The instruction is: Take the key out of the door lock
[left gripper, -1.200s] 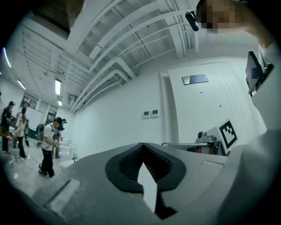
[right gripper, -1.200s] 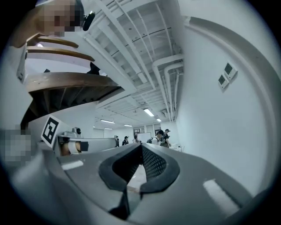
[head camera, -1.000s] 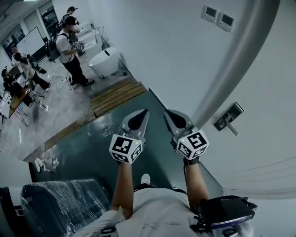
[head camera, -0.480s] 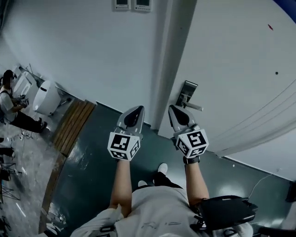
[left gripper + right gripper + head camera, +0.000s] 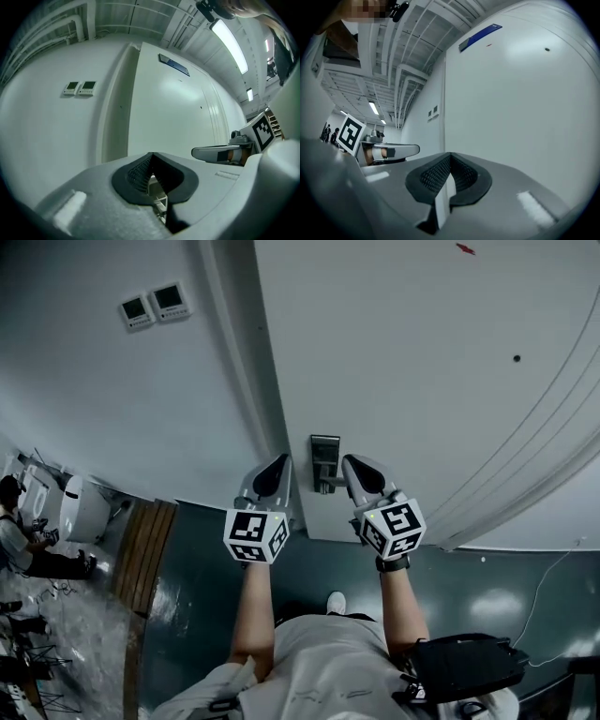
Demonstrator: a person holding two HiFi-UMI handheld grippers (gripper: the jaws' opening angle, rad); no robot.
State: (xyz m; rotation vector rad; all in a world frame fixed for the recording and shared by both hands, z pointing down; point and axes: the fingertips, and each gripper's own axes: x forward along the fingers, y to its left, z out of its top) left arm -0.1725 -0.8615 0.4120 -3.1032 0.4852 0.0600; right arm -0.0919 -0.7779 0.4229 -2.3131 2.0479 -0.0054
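Observation:
The white door [image 5: 422, 381] fills the upper right of the head view. Its metal lock plate [image 5: 324, 454] with a lever handle [image 5: 327, 487] sits just beyond and between my two gripper tips. I cannot make out a key at this size. My left gripper [image 5: 280, 463] is shut and holds nothing, a little left of the lock. Just right of the lock, my right gripper [image 5: 350, 463] is shut and empty too. The left gripper view shows its shut jaws [image 5: 151, 161] pointing at the door's left edge. The right gripper's shut jaws [image 5: 449, 161] face the plain door panel [image 5: 520, 103].
Two small wall panels [image 5: 155, 306] hang left of the door frame [image 5: 239, 381]. A blue sign [image 5: 480, 36] sits above the door. Wooden planks [image 5: 145, 554], a white fixture [image 5: 82, 507] and a seated person [image 5: 19, 540] are at far left. A black pouch [image 5: 464, 667] hangs at my waist.
The head view has swung round toward the door: the lock has gone from the right side to between the gripper tips. Both grippers stay shut, side by side.

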